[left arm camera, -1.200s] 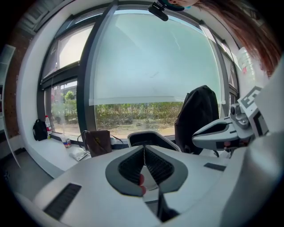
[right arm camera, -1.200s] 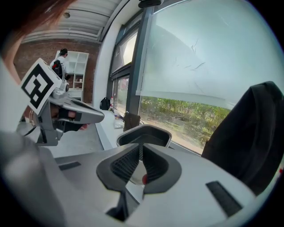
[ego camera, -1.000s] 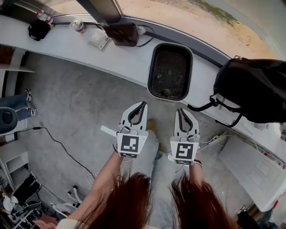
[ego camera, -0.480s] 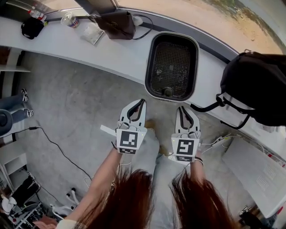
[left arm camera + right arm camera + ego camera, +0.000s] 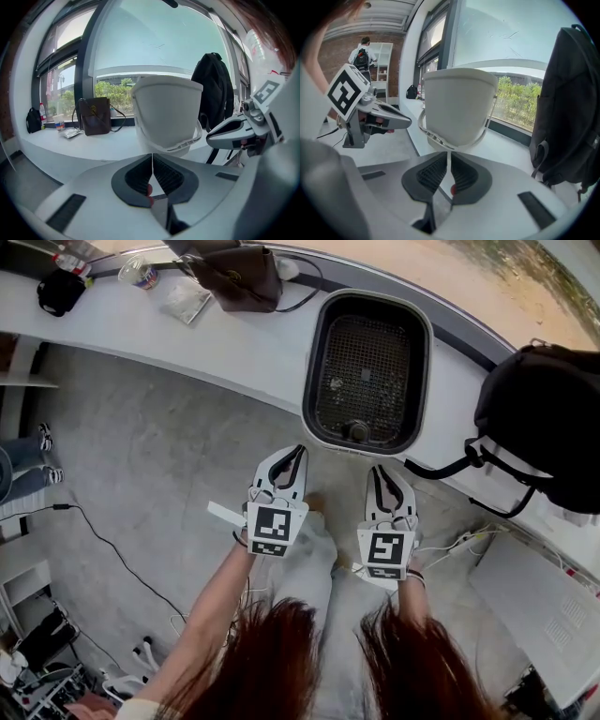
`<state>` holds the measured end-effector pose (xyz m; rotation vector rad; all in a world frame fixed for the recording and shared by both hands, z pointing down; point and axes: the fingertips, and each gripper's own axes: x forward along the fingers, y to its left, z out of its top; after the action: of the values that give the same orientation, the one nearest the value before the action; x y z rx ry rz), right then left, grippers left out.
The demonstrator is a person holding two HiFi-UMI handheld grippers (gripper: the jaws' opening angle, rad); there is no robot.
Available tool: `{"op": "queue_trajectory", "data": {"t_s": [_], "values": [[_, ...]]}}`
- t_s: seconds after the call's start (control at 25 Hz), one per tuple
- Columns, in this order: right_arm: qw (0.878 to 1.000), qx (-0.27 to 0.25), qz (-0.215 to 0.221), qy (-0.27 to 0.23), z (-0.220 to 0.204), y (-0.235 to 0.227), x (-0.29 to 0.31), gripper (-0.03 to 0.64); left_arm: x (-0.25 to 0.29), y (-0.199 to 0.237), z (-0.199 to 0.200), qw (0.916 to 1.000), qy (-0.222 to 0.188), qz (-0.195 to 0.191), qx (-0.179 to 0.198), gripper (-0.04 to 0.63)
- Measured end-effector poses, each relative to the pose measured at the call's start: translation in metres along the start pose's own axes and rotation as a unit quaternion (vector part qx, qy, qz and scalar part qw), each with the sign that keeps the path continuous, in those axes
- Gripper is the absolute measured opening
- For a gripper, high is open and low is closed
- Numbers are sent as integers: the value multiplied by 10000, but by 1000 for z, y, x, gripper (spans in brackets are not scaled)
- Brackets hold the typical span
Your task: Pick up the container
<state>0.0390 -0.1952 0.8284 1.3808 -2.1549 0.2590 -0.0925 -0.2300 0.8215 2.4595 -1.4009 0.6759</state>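
Container (image 5: pixel 366 371) on ledge (image 5: pixel 234 338) ahead of left gripper (image 5: pixel 298 455), right gripper (image 5: pixel 381 473)

White shells on the left gripper (image 5: pixel 296 454) and right gripper (image 5: pixel 379 472), black ribbed pads (image 5: pixel 136 176), a black-and-white square marker on each cube (image 5: pixel 273 527), and just behind the cubes, long reddish-brown hair (image 5: pixel 272 662) over pale grey trousers (image 5: pixel 305 568).

left gripper (image 5: pixel 300 452) jaws together; right gripper (image 5: pixel 379 472) jaws all but touching; held side by side

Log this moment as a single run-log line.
phase: pre-grasp | left claw: shut, empty | right claw: shut, empty | container: on counter, ahead of both claws, untouched
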Motion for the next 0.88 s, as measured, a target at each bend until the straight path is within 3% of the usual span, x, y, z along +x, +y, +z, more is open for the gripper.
{"op": "queue_trajectory", "data": {"t_s": [0.4, 0.88], "values": [[10000, -40, -64, -28, -19, -6, 32, 26, 31, -1, -29, 9998, 24, -136, 126, 18], [9998, -37, -144, -162, -10, -12, 45, 26, 52, 0, -22, 9992, -109, -255, 285, 18]]}}
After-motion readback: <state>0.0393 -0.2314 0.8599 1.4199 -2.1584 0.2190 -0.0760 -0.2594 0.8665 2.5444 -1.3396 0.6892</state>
